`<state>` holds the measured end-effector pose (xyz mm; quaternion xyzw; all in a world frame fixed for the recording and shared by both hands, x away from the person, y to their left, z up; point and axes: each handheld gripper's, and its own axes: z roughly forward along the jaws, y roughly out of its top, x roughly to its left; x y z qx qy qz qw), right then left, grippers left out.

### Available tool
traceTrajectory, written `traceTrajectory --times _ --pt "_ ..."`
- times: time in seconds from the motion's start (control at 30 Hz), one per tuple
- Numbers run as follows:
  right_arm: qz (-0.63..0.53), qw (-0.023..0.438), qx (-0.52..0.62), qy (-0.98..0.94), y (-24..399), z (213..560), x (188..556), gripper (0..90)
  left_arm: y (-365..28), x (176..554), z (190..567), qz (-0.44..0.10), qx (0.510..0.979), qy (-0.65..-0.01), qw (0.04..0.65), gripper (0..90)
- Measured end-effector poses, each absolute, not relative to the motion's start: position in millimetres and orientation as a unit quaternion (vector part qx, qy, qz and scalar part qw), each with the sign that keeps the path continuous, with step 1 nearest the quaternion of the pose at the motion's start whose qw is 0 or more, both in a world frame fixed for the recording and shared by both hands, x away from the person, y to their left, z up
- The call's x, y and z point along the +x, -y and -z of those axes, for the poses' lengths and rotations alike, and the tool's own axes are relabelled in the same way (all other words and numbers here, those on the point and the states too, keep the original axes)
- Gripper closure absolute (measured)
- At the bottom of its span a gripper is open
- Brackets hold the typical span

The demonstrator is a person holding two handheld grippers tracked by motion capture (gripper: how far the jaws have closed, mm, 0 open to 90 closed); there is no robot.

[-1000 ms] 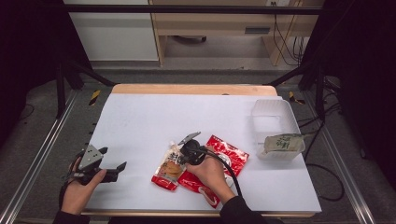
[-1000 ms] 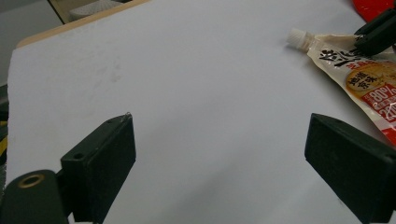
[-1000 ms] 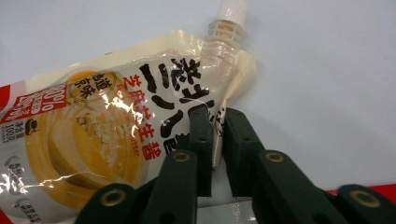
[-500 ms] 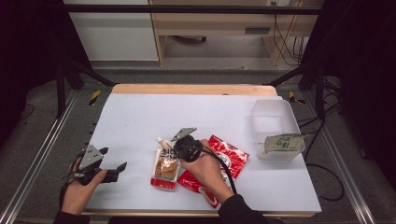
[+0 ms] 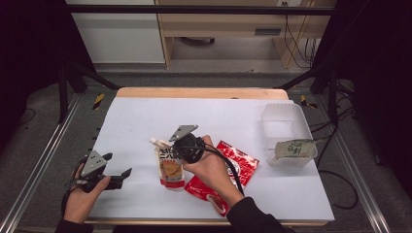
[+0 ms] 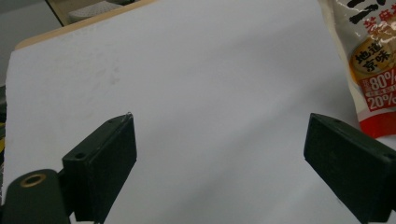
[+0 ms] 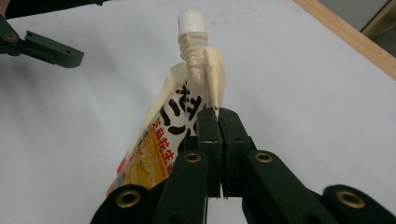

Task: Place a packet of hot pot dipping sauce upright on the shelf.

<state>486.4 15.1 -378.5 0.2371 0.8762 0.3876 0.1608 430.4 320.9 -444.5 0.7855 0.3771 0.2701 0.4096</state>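
Observation:
A spouted pouch [image 5: 170, 169] with a white cap [image 7: 191, 21] and an orange and red label hangs upright just above the white table [image 5: 233, 116]. My right gripper [image 5: 165, 147] is shut on its top edge beside the spout; in the right gripper view the jaws [image 7: 217, 114] pinch the cream film. My left gripper [image 5: 119, 164] rests low at the table's front left, held in a hand. Its jaws [image 6: 219, 126] stand wide open with bare table between them. The pouch [image 6: 373, 70] hangs to that gripper's right, apart from it.
A red snack packet [image 5: 240, 162] lies flat under my right forearm. At the right stands a clear plastic tub [image 5: 286, 124] with a grey-green packet [image 5: 294, 148] resting on its front rim. A wooden edge [image 5: 204, 92] borders the table's far side.
My right gripper has risen with the pouch, which went from lying beside the red packet to hanging upright. The left gripper has stayed in place.

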Motion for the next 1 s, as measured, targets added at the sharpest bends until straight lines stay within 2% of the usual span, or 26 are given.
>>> traceTrajectory --times 0.53,1.0 --pt "-0.394 0.175 0.214 -0.876 -19.8 358.2 484.7 89.6 -320.9 429.6 442.6 -0.27 0.785 -0.374 0.414 9.1" --pt "-0.394 0.173 0.195 -0.882 -22.8 353.8 480.3 89.7 -319.0 426.4 437.9 -0.262 0.783 -0.365 0.43 9.4"
